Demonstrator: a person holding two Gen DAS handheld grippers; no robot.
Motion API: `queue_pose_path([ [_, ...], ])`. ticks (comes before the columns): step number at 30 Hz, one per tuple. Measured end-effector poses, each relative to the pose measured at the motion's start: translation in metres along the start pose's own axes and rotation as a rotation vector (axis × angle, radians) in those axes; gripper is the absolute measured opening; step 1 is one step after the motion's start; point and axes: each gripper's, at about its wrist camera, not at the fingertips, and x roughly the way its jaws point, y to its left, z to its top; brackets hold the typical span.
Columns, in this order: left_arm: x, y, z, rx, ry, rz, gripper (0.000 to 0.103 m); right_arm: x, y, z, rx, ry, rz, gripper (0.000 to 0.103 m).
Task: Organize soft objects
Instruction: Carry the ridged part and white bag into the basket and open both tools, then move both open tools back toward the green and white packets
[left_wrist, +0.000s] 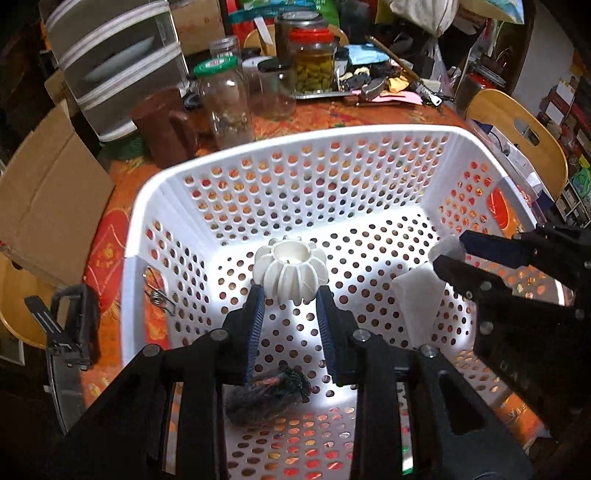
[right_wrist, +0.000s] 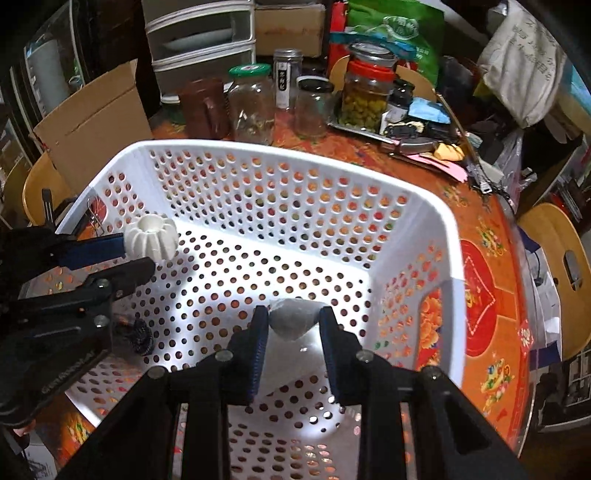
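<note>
On the cluttered orange surface (left_wrist: 295, 114) a white perforated basket (left_wrist: 295, 173) sits below both claws: the left claw (left_wrist: 291, 291) clamps a ribbed white ball (left_wrist: 290, 273), the right claw (right_wrist: 293, 321), at three o'clock, a white wad (right_wrist: 293, 317).

basket (left_wrist: 295, 133): white, perforated | ribbed ball (left_wrist: 291, 271): white | tablecloth (right_wrist: 491, 266): orange floral

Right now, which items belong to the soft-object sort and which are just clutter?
Job:
- white ribbed ball, in left claw
- white cloth bundle, in right claw
- white basket
- dark scrunchy item in basket

Clutter:
- glass jars
- cardboard box
- drawer unit
</note>
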Motion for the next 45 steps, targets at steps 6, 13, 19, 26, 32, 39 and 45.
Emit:
queue_pose_path([
  [6,-0.004,-0.004,-0.002,0.022,-0.021,0.010,0.048,-0.002,0.001,0.001,0.002,-0.005,0.003,0.054],
  [13,-0.103,0.003,-0.046,0.010,-0.253,-0.007,0.087,-0.079,-0.017,-0.042,0.053,-0.178,0.001,0.071],
  [19,-0.148,0.000,-0.135,0.020,-0.361,-0.007,0.103,-0.119,-0.020,-0.136,0.080,-0.297,-0.023,0.090],
  [26,-0.116,-0.006,-0.222,-0.060,-0.302,-0.054,0.103,-0.103,0.005,-0.251,0.184,-0.330,0.085,0.090],
  [32,-0.085,-0.016,-0.256,-0.096,-0.253,-0.107,0.103,-0.081,0.035,-0.294,0.203,-0.303,0.128,0.090],
  [39,-0.058,-0.030,-0.256,-0.093,-0.225,-0.120,0.103,-0.071,0.058,-0.305,0.169,-0.287,0.117,0.090],
  [45,-0.037,-0.045,-0.254,-0.069,-0.199,-0.127,0.103,-0.063,0.077,-0.298,0.122,-0.277,0.098,0.090],
])
